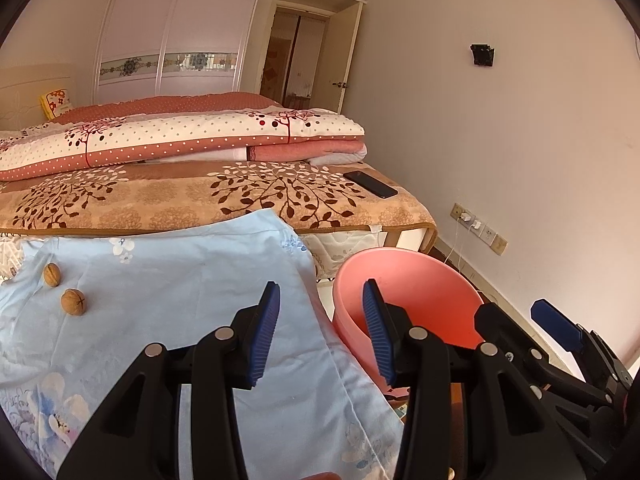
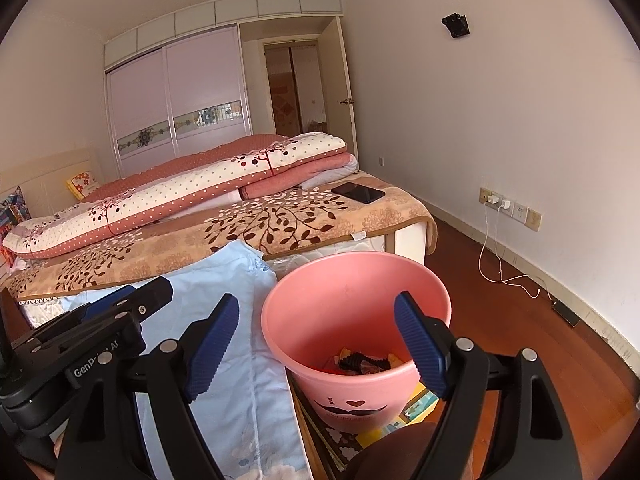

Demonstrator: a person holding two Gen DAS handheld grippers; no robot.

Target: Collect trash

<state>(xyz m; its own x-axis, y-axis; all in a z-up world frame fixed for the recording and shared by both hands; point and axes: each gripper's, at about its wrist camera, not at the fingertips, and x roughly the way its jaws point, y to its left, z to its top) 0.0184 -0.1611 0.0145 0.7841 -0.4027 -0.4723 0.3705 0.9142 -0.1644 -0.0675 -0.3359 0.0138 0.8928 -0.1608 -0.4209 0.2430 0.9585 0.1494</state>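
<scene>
walnuts (image 1: 73, 301) untouched; both grippers' jaws wide, seemingly empty.

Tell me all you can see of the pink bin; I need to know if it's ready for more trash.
The pink bin is a round, smooth, plastic-looking bucket, upright and open-topped, with a heart-and-moustache print on its front. It stands beside the blue cloth, on colourful flat items. Some trash lies at its bottom; most of it is unfilled.
</scene>
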